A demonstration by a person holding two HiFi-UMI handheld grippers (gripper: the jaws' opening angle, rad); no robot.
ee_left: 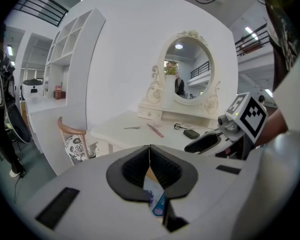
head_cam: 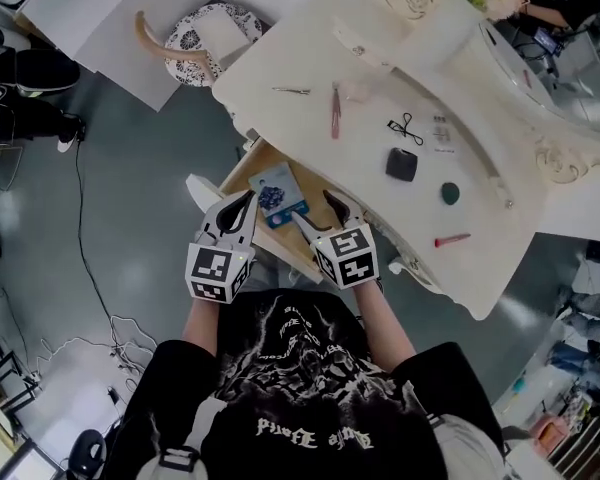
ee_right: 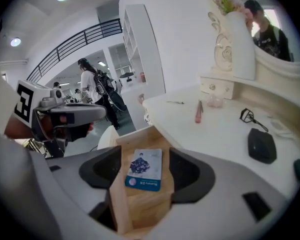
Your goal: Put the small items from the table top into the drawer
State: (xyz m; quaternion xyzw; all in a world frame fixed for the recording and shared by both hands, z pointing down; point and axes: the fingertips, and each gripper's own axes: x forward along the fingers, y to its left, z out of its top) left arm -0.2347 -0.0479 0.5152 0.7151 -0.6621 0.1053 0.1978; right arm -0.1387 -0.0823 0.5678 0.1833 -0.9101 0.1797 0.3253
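The wooden drawer [head_cam: 248,173] stands pulled out from the white dressing table [head_cam: 310,53], and a blue and white card packet [head_cam: 277,194] lies flat inside it. My right gripper [head_cam: 322,208] hovers over the drawer's near end, jaws open wide, with the packet [ee_right: 144,169] showing between them untouched. My left gripper [head_cam: 246,204] hangs beside it at the drawer's left edge, shut and holding nothing [ee_left: 149,156]. On the table top lie a black compact [head_cam: 401,164], a black eyelash curler [head_cam: 406,126], a pink stick [head_cam: 335,111], a metal clip [head_cam: 291,90], a dark green disc [head_cam: 450,193] and a red stick [head_cam: 452,239].
A chair with a patterned cushion [head_cam: 195,33] stands left of the table. The oval mirror [ee_left: 187,66] rises at the table's back, with a small clear jar [head_cam: 358,90] near it. A black cable [head_cam: 85,238] runs over the grey floor on the left.
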